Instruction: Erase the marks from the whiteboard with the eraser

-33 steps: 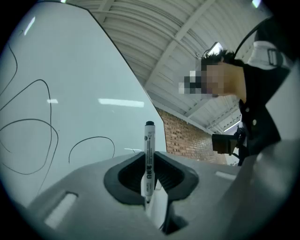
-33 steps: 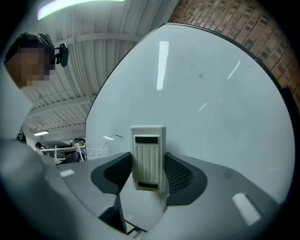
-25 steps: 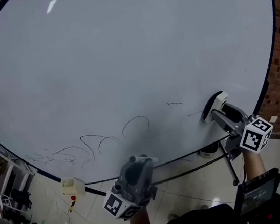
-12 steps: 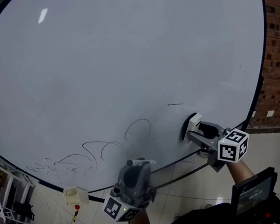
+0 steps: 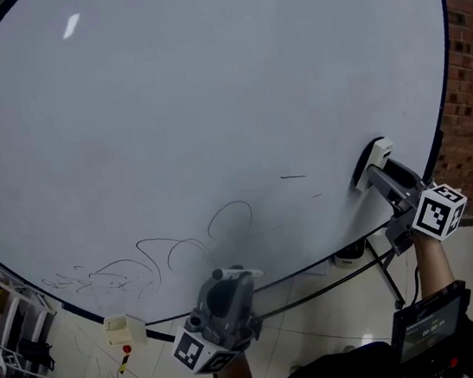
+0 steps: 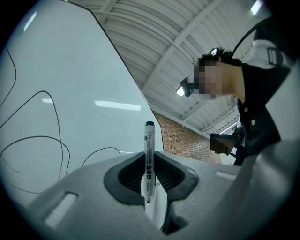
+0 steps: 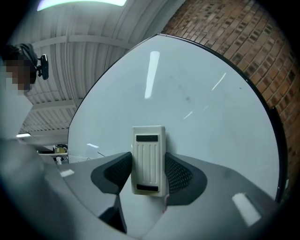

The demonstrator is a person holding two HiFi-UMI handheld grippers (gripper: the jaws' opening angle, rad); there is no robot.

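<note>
**Holdings, placed against the whiteboard (image 5: 203, 75)**

1. Eraser (image 7: 149, 159): cream, ribbed back. It sits at the board's lower right, close inside the dark rim, and its wiping face looks to be flat against the board. Its long axis runs up the board, along my fingers.
2. Right gripper (image 5: 380, 174): my fingers (image 7: 183, 176) are clamped on the eraser's two long sides.
3. Left gripper (image 5: 229, 276): it hangs just below the board's bottom rim, under the loops. My fingers (image 6: 124, 176) are closed on a marker (image 6: 149, 145), which stands cap upward.
4. Short dash (image 5: 293, 177): the mark nearest the eraser, to its left, with a fainter fleck just below it.
5. Loops and scribbles (image 5: 167, 250): they lie further left along the board's lower edge, well apart from the eraser.
6. Brick wall (image 5: 472, 63): beyond the board's right rim.

**Bearing for the next move:** every mark lies left of the eraser, so I judge the stroke should run leftward, across the eraser's long axis, to sweep its widest band. The left gripper is nearer the loops but carries only the marker, so the wiping falls to the right one.
</note>
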